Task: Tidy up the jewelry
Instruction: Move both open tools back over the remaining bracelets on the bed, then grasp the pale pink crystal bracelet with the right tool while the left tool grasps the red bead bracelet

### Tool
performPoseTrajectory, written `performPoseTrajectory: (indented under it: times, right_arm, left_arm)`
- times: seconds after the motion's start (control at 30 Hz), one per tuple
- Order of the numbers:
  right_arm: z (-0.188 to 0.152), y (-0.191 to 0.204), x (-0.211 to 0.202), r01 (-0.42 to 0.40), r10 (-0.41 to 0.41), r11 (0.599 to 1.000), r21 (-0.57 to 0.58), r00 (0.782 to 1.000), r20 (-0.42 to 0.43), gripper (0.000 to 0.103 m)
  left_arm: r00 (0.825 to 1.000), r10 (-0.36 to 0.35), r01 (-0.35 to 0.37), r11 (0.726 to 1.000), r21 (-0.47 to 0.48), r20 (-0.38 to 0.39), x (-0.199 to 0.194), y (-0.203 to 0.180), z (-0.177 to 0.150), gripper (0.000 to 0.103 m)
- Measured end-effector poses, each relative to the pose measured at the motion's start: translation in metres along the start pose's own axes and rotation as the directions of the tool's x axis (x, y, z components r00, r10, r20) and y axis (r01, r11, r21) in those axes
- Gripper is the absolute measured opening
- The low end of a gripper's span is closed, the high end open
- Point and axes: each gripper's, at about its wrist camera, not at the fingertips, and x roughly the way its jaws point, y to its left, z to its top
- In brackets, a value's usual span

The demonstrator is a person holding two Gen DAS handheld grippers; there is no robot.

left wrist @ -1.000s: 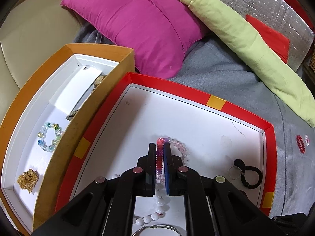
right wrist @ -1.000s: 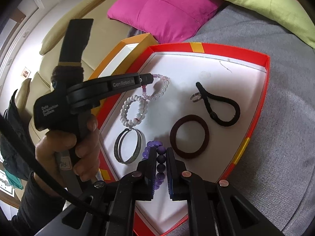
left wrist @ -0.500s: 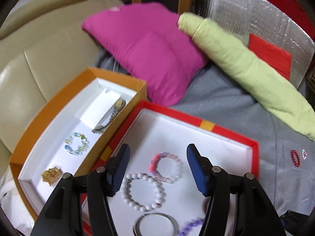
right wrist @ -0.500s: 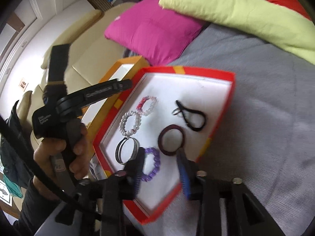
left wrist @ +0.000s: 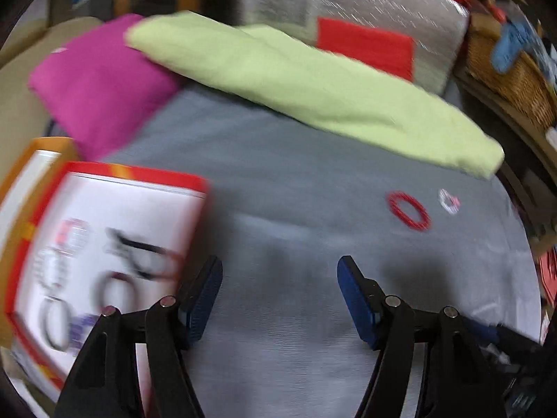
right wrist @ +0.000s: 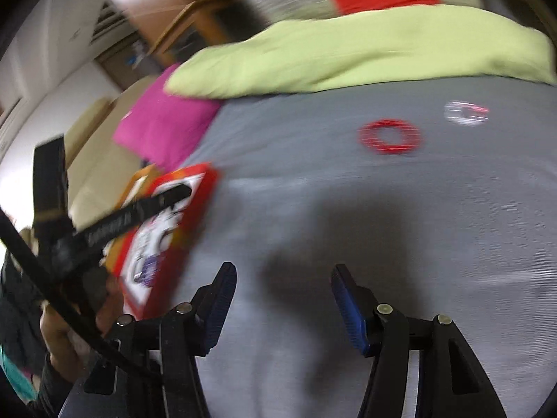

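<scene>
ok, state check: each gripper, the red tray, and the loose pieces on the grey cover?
left gripper: jaws opening, nothing between them
right gripper: jaws opening, nothing between them
red tray: open, holds several bracelets and bands, blurred
red ring bracelet: flat on the grey cover, outside the tray
pale beaded piece: on the cover beside the red one

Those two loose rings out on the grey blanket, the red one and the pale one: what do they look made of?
Motion blur limits this. The red ring looks like a band of small matte beads or ribbed elastic, judging by its fine ridged edge. The pale ring seems to be clear or white glossy beads with pink flecks. Both lie flat on the grey blanket, a soft woven cloth.
</scene>
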Motion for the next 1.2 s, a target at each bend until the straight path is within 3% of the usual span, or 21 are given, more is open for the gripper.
performPoseTrajectory:
  times: [0.2, 0.3, 0.47, 0.53, 0.6, 0.7, 0.73, 0.77, 0.9, 1.0, 1.2]
  right_arm:
    - [0.038, -0.083, -0.022, 0.175, -0.179, 0.979, 0.105, 0.983, 0.033, 0.061]
    - [0.072, -0.116, -0.015, 0.242, -0.245, 0.959, 0.147, 0.969, 0.006, 0.051]
    - [0.130, -0.137, 0.011, 0.359, -0.358, 0.922, 0.145, 0.933, -0.031, 0.038]
    - [0.144, -0.136, 0.019, 0.383, -0.382, 0.914, 0.136, 0.924, -0.037, 0.038]
    - [0.160, -0.139, 0.034, 0.445, -0.440, 0.890, 0.104, 0.896, -0.066, 0.037]
    - [0.166, -0.142, 0.060, 0.495, -0.484, 0.866, 0.071, 0.865, -0.130, 0.019]
    - [0.167, -0.138, 0.062, 0.514, -0.507, 0.857, 0.040, 0.853, -0.121, 0.008]
    - [0.168, -0.135, 0.062, 0.518, -0.511, 0.855, 0.027, 0.850, -0.125, 0.008]
    - [0.161, -0.131, 0.045, 0.505, -0.499, 0.862, 0.034, 0.859, -0.109, 0.008]
    - [0.145, -0.128, 0.021, 0.473, -0.468, 0.880, 0.052, 0.880, -0.083, 0.008]
    - [0.082, -0.122, -0.031, 0.320, -0.324, 0.934, 0.161, 0.946, -0.002, 0.008]
  left_arm:
    - [0.999, -0.029, 0.031, 0.996, 0.081, -0.029, 0.031, -0.048, -0.008, 0.069]
    - [0.999, -0.013, 0.017, 0.995, 0.097, -0.042, 0.037, -0.051, -0.016, 0.069]
    - [0.995, -0.064, 0.066, 0.997, 0.026, -0.071, 0.041, -0.039, -0.014, 0.069]
    - [0.995, -0.076, 0.077, 0.997, 0.006, -0.069, 0.042, -0.037, -0.010, 0.069]
    - [0.994, -0.086, 0.087, 0.996, 0.001, -0.067, 0.042, -0.037, -0.009, 0.069]
    - [0.994, -0.096, 0.096, 0.995, 0.003, -0.058, 0.040, -0.038, -0.007, 0.069]
    - [0.993, -0.101, 0.102, 0.995, 0.006, -0.055, 0.039, -0.038, -0.007, 0.069]
    - [0.993, -0.102, 0.103, 0.995, 0.007, -0.054, 0.037, -0.039, -0.007, 0.069]
    - [0.994, -0.094, 0.095, 0.995, 0.016, -0.048, 0.038, -0.040, -0.007, 0.069]
    - [0.995, -0.090, 0.090, 0.996, 0.016, -0.043, 0.035, -0.040, -0.008, 0.069]
    - [0.995, -0.101, 0.101, 0.994, 0.039, -0.015, 0.029, -0.045, -0.011, 0.069]
